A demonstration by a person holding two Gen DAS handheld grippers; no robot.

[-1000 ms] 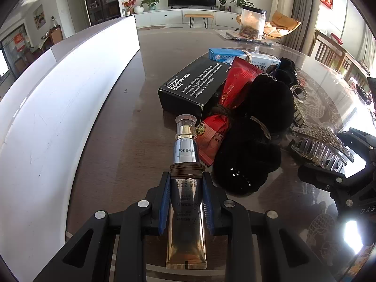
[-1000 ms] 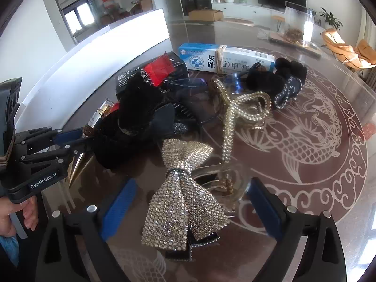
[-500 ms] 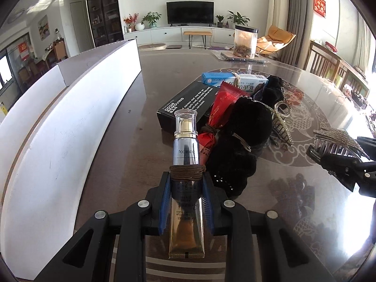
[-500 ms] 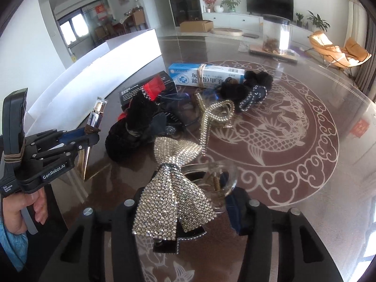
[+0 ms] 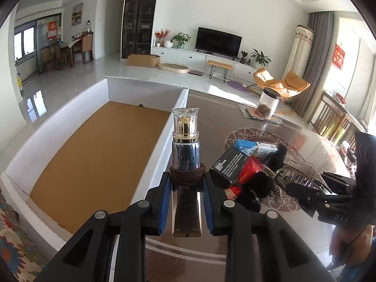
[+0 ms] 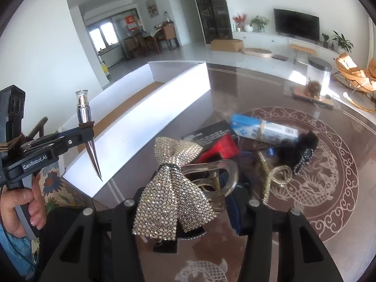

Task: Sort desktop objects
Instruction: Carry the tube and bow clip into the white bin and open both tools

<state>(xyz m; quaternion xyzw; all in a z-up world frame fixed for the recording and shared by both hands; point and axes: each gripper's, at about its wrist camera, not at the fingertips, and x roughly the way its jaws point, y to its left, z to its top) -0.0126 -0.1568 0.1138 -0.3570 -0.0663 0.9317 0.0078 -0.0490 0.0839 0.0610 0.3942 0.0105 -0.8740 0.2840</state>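
The round brown table (image 6: 293,89) has a glass-like top with a pale ring of scrollwork and a fish pattern (image 6: 312,183). A long white box (image 5: 150,162) with a brown floor lies along its edge at nine o'clock, and a clear jar (image 5: 268,103) with a dark lid stands on a flat mat at one o'clock. Near the middle sits a heap: a black carton (image 5: 226,164), a blue and white carton (image 6: 263,129), a red packet (image 5: 250,169) and black fluffy hair ties (image 5: 260,185).

Glossy metallic tube (image 5: 186,208), sparkling rhinestone bow clip (image 6: 172,188), brown cardboard-floored box (image 5: 94,162).
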